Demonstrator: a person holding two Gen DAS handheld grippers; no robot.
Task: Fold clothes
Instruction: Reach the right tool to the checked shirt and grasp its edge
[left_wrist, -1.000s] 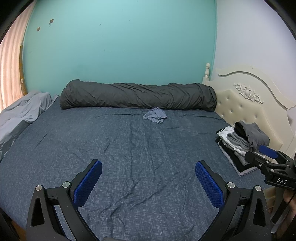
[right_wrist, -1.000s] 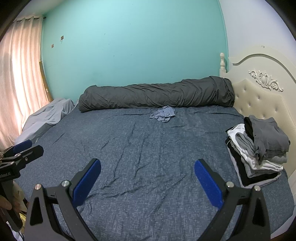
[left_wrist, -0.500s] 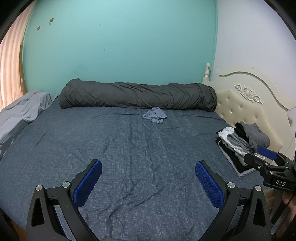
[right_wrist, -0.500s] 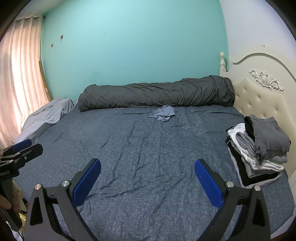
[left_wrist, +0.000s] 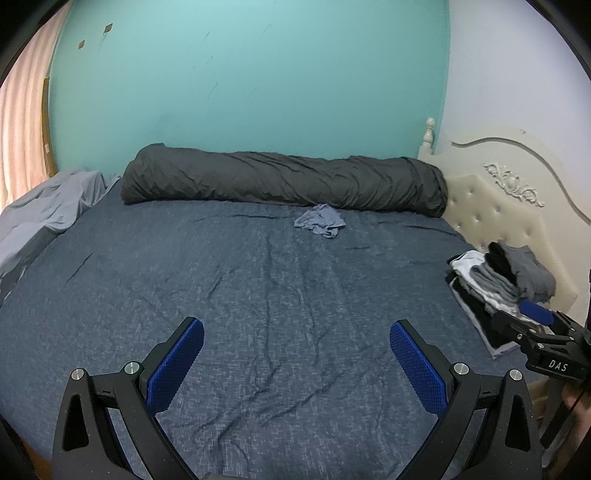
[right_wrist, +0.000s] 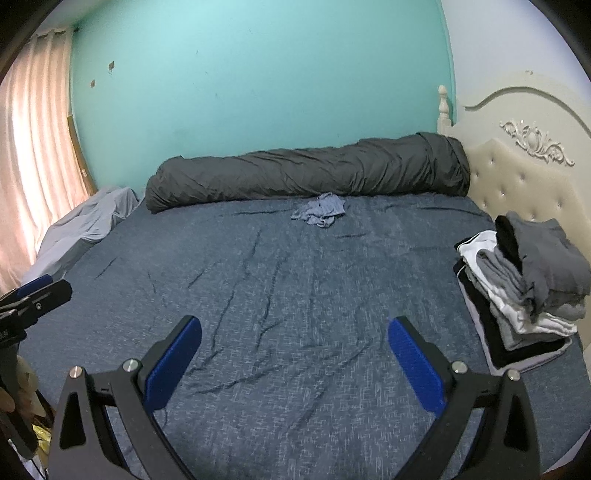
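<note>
Both grippers hang above the near edge of the dark blue speckled bed sheet (left_wrist: 280, 295), and neither holds anything. The left gripper (left_wrist: 295, 363) has its blue-padded fingers (left_wrist: 176, 363) spread wide over bare sheet. The right gripper (right_wrist: 294, 360) is the same, its jaws wide apart with only wrinkled fabric between them. Held side by side and level like this, they look staged for a reach rather than busy with a fold.

The one garment not yet folded is a small crumpled blue-grey piece of clothing (left_wrist: 320, 220). It lies at the far edge of the bed, near the middle, just in front of the long rolled dark grey duvet (left_wrist: 284, 181) that runs along the teal wall. It is well apart from both grippers. What kind of garment it is I cannot say from this far off, for it is bunched and small in both views.

At the right edge of the bed, beside the cream tufted headboard (right_wrist: 524, 184), sits a stack of folded black, white and grey clothes (right_wrist: 524, 291). It probably sits there to keep the middle of the bed free as a working surface. A pale grey rumpled sheet (right_wrist: 88, 221) is heaped at the far left corner, by the pink curtain (right_wrist: 33, 166).

By my reading most of the work is done, and the next step is to fetch the blue-grey piece toward the centre and spread it flat.
</note>
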